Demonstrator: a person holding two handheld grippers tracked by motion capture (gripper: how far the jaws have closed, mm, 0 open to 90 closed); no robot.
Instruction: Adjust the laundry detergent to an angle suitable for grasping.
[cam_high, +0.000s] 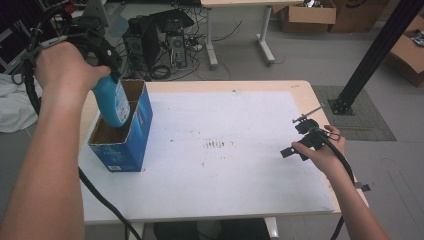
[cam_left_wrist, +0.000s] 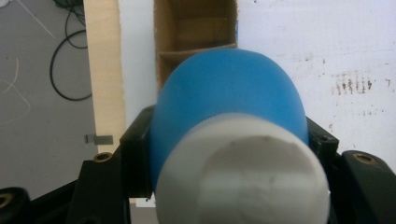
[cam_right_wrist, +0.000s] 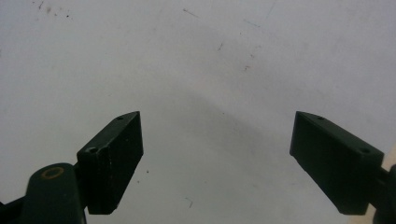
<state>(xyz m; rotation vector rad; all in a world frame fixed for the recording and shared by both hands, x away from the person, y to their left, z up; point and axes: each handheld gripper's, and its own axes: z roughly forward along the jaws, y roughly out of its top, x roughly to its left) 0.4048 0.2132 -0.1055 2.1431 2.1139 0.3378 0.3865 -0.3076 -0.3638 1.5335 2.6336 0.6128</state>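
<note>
A person's left tool (cam_high: 107, 75) pinches a blue bottle (cam_high: 113, 102) by its neck, its base already inside the open blue carton (cam_high: 141, 131) at the desk's (cam_high: 225, 165) left; lowering and release likely follow; right tool (cam_right_wrist: 215, 144) idles, jaws spread

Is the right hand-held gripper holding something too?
No, the right hand-held gripper has its jaws spread wide with just the white table between them.

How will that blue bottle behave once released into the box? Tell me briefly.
The blue bottle looks smooth and rounded, so probably slippery. The left claw grips it below its white cap. Probably it will lean against the cardboard divider rather than roll.
</note>
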